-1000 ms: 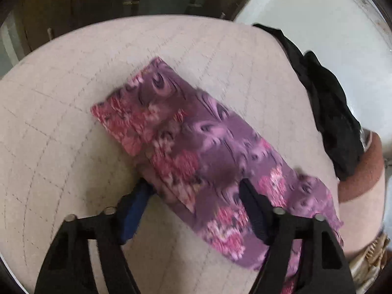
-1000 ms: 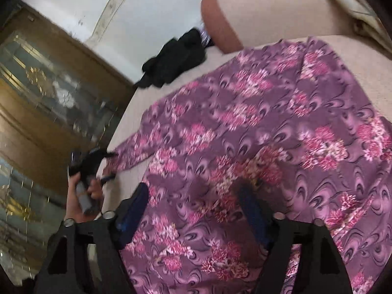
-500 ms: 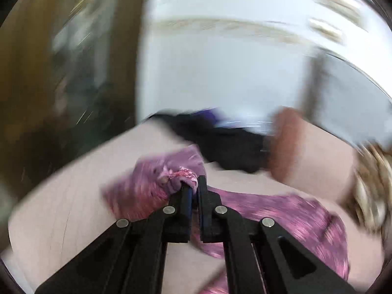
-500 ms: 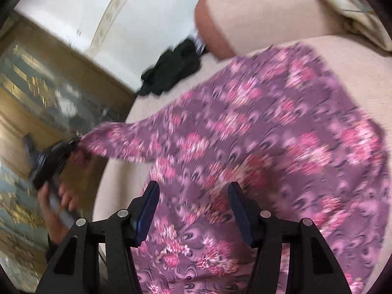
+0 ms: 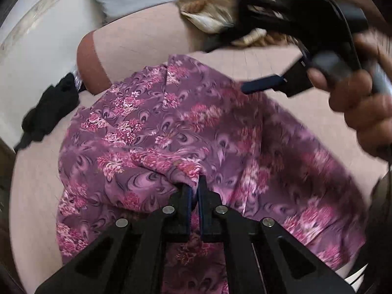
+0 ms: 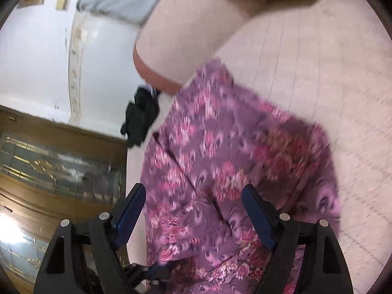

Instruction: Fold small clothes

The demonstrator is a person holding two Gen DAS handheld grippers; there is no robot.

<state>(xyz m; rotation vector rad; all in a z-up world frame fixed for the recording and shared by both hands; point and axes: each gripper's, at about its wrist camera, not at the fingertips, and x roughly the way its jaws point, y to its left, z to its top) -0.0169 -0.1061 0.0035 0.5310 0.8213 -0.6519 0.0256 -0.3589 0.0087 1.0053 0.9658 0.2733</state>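
**Left gripper pinches the fold**

Left gripper [image 5: 194, 186] angles down, jaws clamped on a bunched fold of the purple garment [image 5: 152, 132] spread on the pink cushion [image 5: 34, 183]. Right gripper [image 6: 193, 197] – gripped in a hand [image 5: 362, 103] – hovers above the cloth, jaws opening, nothing pinched.

A home, most likely a living or sitting room. A wide pale-pink upholstered seat [image 6: 306, 56] with stitched grid lines and a rounded armrest [image 5: 137, 41] fills most of the view. A gold-patterned cloth [image 5: 215, 7] lies bunched at the far edge and dark clothing [image 5: 46, 112] near the armrest. On the left stand a white wall [image 6: 34, 61] and a wooden door with ornate glazed panels [image 6: 58, 169].
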